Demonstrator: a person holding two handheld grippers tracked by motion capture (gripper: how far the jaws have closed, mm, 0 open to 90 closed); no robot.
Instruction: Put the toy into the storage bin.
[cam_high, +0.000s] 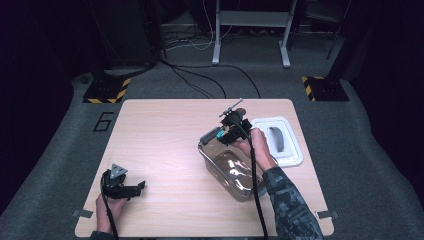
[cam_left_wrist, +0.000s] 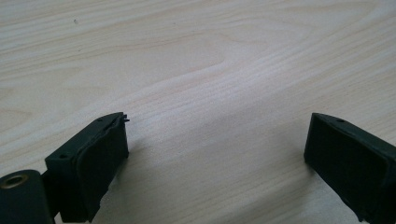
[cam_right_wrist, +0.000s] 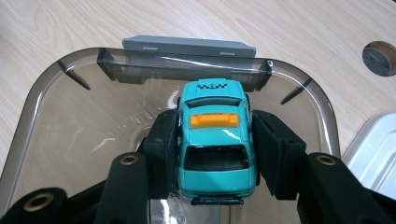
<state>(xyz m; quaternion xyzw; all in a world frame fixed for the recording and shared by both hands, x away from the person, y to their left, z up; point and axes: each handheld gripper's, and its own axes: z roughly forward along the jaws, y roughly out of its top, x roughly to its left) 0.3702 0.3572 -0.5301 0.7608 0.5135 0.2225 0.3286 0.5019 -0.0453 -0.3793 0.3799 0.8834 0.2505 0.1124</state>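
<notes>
The right gripper (cam_right_wrist: 212, 154) is clamped on a teal toy car (cam_right_wrist: 214, 140), one black jaw pressed flat against each side of its body. The car has an orange block on its roof and a checkered strip at the end pointing away from the camera. It hangs over the open mouth of a clear smoky box (cam_right_wrist: 56, 93), nose toward the box's far wall, where a grey latch (cam_right_wrist: 187, 46) sits on the rim. The rounded rim curves well clear of both jaws to either side, so there is free room left and right of the car; ahead, the gap to the far wall is short. Whether the car touches the box floor cannot be told. To the gripper's right, past the rim, a corner of a white lid (cam_right_wrist: 373, 149) lies on the table (cam_right_wrist: 70, 28).

In the high view the right hand (cam_high: 257, 142) holds that gripper (cam_high: 225, 134) over the box's far-left end, with the lid (cam_high: 295, 152) just beside the box (cam_high: 235, 175).

The left gripper (cam_left_wrist: 215, 154) has its jaws spread wide, holding nothing, bare wood between and ahead of them. In the high view it (cam_high: 137, 187) rests low near the table's near-left edge, well apart from the box.
</notes>
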